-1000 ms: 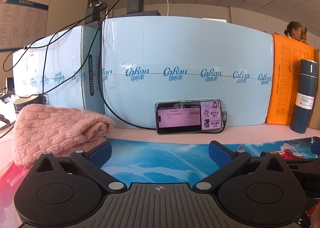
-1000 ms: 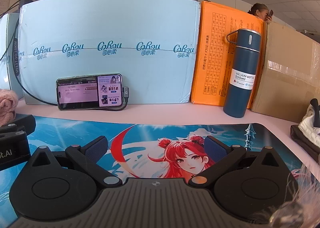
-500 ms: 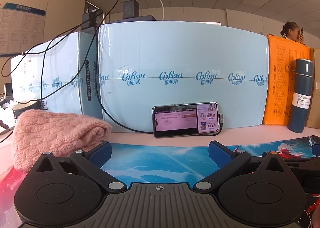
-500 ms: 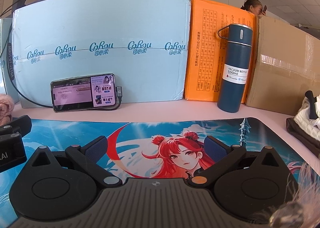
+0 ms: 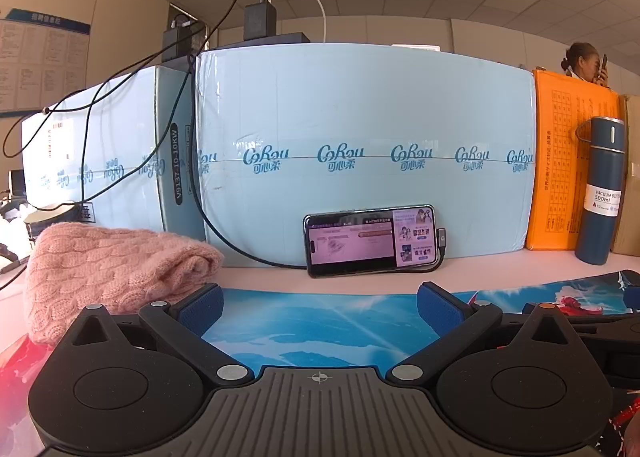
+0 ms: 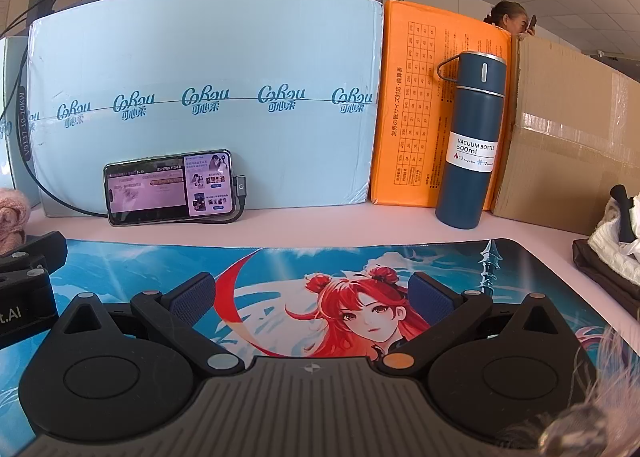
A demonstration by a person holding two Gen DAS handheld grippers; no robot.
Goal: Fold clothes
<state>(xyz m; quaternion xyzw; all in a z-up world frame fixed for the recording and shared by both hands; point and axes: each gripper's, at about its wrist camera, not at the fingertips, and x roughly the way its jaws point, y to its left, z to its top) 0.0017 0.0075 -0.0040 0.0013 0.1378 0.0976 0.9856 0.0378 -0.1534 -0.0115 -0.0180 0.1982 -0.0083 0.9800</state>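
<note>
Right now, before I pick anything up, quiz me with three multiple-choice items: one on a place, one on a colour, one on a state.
1. Where does the phone stand?
A. flat on the mat
B. leaning on the light blue box
C. on top of the orange box

2. What colour is the folded knit sweater?
A. pink
B. green
C. black

3. How are the left gripper and right gripper?
A. both open and empty
B. both shut on cloth
C. only the left open

Key: 1 B, its back rests against the box. 2 A, pink cable knit. 3 A, fingers apart with only the mat between.
</note>
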